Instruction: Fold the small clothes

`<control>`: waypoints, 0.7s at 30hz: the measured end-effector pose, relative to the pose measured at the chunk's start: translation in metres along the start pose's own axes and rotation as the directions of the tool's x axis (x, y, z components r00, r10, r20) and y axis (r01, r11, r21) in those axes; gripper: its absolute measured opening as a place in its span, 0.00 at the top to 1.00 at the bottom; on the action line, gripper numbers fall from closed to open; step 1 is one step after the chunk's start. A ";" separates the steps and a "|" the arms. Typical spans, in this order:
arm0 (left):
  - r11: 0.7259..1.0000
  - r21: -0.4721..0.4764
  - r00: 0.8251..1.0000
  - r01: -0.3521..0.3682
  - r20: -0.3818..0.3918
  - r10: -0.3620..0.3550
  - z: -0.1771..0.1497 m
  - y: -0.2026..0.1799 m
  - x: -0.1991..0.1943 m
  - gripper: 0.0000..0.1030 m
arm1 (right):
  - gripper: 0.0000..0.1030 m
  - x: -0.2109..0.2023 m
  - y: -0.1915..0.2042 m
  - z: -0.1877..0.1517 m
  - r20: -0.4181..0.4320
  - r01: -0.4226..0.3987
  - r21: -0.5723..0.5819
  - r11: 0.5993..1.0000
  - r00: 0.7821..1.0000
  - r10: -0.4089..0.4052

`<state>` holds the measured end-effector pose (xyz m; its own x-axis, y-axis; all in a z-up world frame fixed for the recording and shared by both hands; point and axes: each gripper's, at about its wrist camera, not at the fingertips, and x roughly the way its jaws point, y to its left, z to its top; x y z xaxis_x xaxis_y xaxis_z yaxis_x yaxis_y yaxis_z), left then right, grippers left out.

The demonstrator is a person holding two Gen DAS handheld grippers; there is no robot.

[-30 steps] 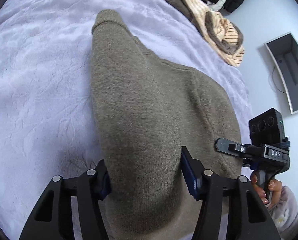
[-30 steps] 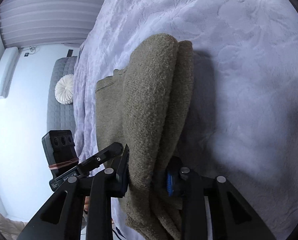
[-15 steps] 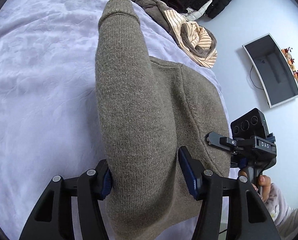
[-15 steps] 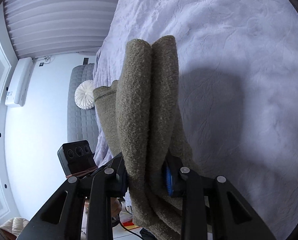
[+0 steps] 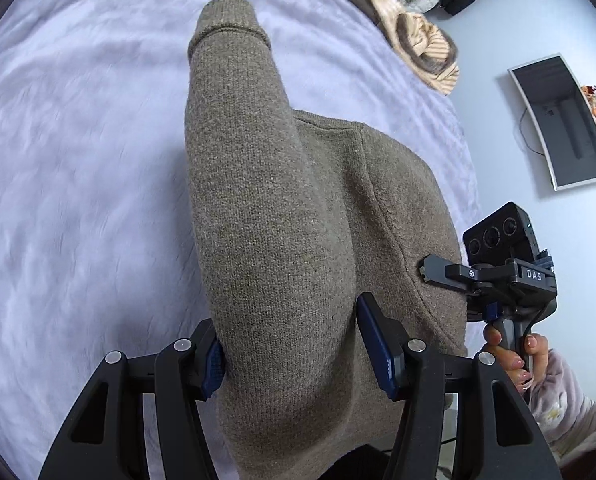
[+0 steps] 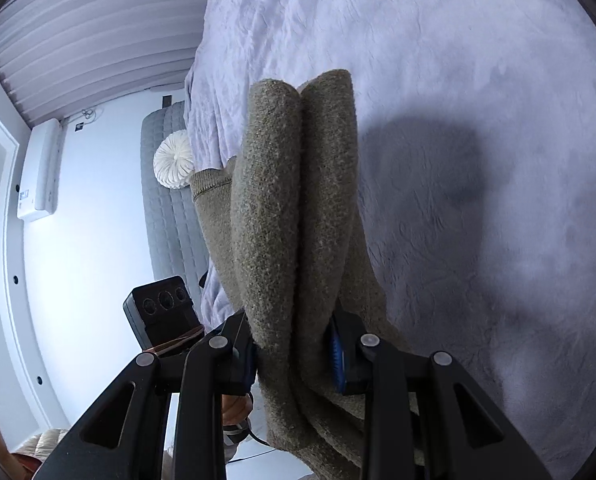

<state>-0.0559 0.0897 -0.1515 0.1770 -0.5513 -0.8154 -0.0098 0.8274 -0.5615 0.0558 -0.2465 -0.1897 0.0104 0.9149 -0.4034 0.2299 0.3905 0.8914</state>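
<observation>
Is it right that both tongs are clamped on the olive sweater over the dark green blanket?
Not quite: the blanket is pale lavender, as the right wrist view shows. Both the left tongs and the right tongs are clamped on the olive sweater.

Light: bright, soft daylight
Shadow: dark patch on bedspread, right view
Blur: slight, left bedspread
Edges: fisheye bending, black corners
</observation>
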 end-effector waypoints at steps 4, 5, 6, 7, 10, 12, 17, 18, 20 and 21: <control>0.992 -0.006 0.992 -0.127 -0.023 0.127 -0.015 0.023 0.021 0.42 | 0.70 0.015 -0.006 0.009 0.000 0.150 -0.037 0.988 0.989 -0.150; 0.983 -0.005 0.983 -0.183 -0.015 0.183 -0.018 0.028 0.023 0.42 | 0.70 0.015 -0.005 0.014 0.013 0.209 -0.067 0.976 0.978 -0.209; 0.976 -0.005 0.976 -0.220 -0.008 0.219 -0.019 0.033 0.024 0.42 | 0.69 0.013 -0.004 0.017 0.033 0.271 -0.091 0.958 0.962 -0.269; 0.971 -0.010 0.971 -0.238 0.000 0.238 -0.021 0.038 0.022 0.42 | 0.67 0.009 -0.005 0.020 0.056 0.335 -0.100 0.937 0.942 -0.330; 0.965 -0.051 0.966 -0.256 0.026 0.258 -0.025 0.050 0.009 0.40 | 0.55 -0.008 -0.005 0.032 0.107 0.455 -0.072 0.888 0.888 -0.446; 0.959 -0.063 0.959 -0.277 0.037 0.280 -0.026 0.056 0.003 0.40 | 0.53 -0.017 0.000 0.027 0.128 0.430 -0.059 0.901 0.898 -0.421; 0.956 -0.078 0.956 -0.284 0.049 0.288 -0.026 0.059 -0.001 0.40 | 0.53 -0.014 0.001 0.005 0.095 0.347 -0.071 0.935 0.936 -0.340; 0.955 -0.074 0.955 -0.288 0.048 0.292 -0.027 0.060 -0.001 0.40 | 0.53 -0.006 0.000 0.003 0.076 0.365 -0.073 0.928 0.930 -0.359; 0.950 -0.068 0.951 -0.304 0.040 0.307 -0.026 0.054 0.006 0.40 | 0.80 0.008 -0.003 -0.011 0.051 0.448 -0.118 0.886 0.894 -0.445; 0.948 -0.063 0.949 -0.312 0.036 0.314 -0.027 0.052 0.009 0.40 | 0.92 0.012 0.002 -0.015 0.063 0.510 -0.166 0.844 0.860 -0.507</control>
<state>-0.0818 0.1250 -0.1920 0.1999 -0.2592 -0.9449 -0.1266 0.9494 -0.2873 0.0418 -0.2337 -0.1897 -0.0460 0.5823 -0.8117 0.0382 0.8130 0.5810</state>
